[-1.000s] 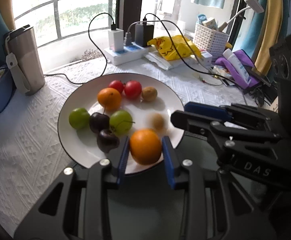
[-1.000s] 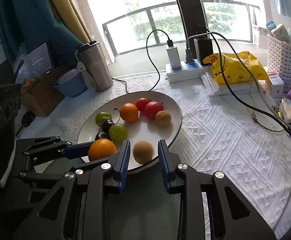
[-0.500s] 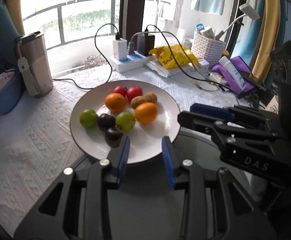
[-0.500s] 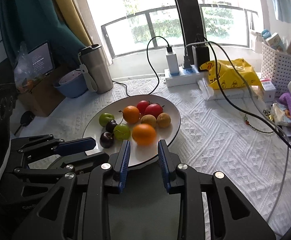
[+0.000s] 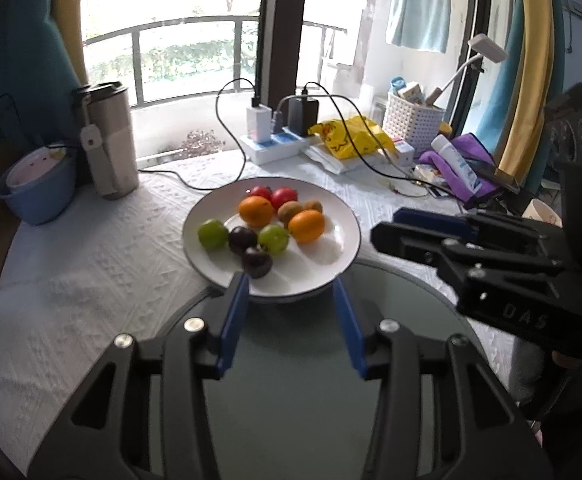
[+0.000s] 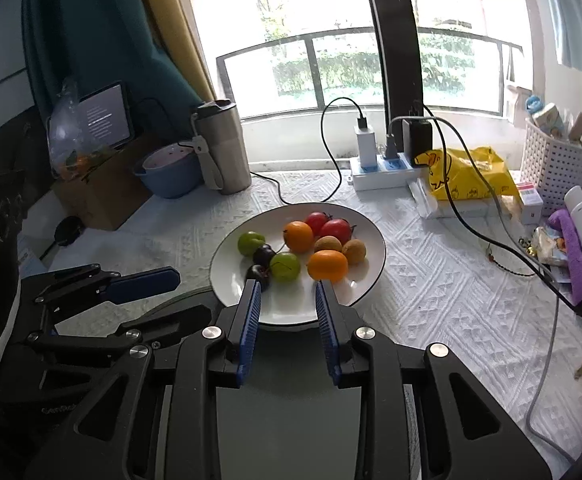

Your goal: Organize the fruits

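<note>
A white plate [image 5: 331, 256] [image 6: 367, 280] on the white cloth holds several fruits: two oranges [image 5: 307, 226] [image 6: 327, 266], two red tomatoes [image 5: 283, 196], two kiwis [image 6: 354, 251], two green plums [image 5: 213, 234], and two dark plums [image 5: 257, 263]. My left gripper [image 5: 291, 286] is open and empty, just before the plate's near rim. My right gripper [image 6: 287, 286] is open and empty, also at the near rim. Each gripper shows in the other's view: the right [image 5: 411, 226] and the left [image 6: 143, 282].
A steel tumbler [image 5: 109, 140] and blue bowl [image 5: 37, 190] stand left of the plate. Behind are a power strip with chargers and cables [image 5: 275, 140], a yellow bag [image 5: 347, 138], a white basket [image 5: 413, 120], and a purple cloth with a tube [image 5: 457, 164]. A round glass surface [image 5: 303, 380] lies under the grippers.
The left gripper let go of the orange and the right let go of the kiwi; both fruits now lie on the plate. Both grippers have drawn back and opened wider.
</note>
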### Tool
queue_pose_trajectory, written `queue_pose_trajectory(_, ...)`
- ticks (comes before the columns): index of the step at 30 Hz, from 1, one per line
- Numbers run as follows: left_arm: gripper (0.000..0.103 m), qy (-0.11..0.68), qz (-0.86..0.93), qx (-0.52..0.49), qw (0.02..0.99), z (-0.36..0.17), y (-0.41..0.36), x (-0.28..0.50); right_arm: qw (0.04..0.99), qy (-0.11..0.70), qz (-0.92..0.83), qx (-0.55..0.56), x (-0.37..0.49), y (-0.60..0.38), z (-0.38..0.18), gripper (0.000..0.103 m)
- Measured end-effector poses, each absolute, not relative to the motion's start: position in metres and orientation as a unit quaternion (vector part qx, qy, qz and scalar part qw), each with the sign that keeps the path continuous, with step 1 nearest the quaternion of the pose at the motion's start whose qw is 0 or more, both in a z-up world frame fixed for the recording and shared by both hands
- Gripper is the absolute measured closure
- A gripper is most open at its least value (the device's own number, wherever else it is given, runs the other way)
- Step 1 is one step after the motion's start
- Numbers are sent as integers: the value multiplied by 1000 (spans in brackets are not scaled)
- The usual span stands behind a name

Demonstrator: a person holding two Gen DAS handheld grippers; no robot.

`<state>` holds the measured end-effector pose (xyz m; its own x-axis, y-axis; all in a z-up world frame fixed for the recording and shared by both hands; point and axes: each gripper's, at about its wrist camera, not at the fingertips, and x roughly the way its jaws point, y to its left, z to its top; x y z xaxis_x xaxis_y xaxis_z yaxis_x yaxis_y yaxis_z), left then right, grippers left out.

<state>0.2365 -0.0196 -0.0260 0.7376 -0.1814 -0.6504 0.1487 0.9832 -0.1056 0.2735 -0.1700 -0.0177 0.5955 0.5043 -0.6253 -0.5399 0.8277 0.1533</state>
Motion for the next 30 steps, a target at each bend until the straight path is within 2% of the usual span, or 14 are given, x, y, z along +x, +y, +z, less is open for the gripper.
queue_pose_trajectory(4, 55, 343, -81, -26, 935, -22, -13, 221, 896, 337, 289, -33, 262, -169, -13, 73)
queue_pose_trajectory(6, 43, 338, -76, -28, 938, -20, -11, 214, 897, 334, 286, -38, 256, -168, -9, 73)
queue_pose_trajectory(7, 30, 333, -75, -31, 939, -18, -9, 210, 898, 332, 286, -40, 254, -167, -8, 73)
queue_pose_trajectory(8, 23, 330, -74, -34, 940, -17, -7, 206, 899, 330, 284, -44, 250, -165, -6, 73)
queue_pose_trajectory(10, 19, 322, -72, -38, 943, -12, -3, 197, 901, 325, 283, -48, 242, -163, -2, 73)
queue_pose_trajectory(15, 15, 304, -53, -33, 951, -2, 5, 174, 907, 313, 276, -58, 223, -158, 6, 73)
queue_pose_trajectory(18, 15, 296, -46, -34, 953, 3, 9, 161, 911, 306, 271, -61, 212, -156, 10, 62)
queue_pose_trajectory(30, 15, 276, -20, -42, 960, 13, 27, 114, 926, 281, 242, -72, 169, -158, 26, 61)
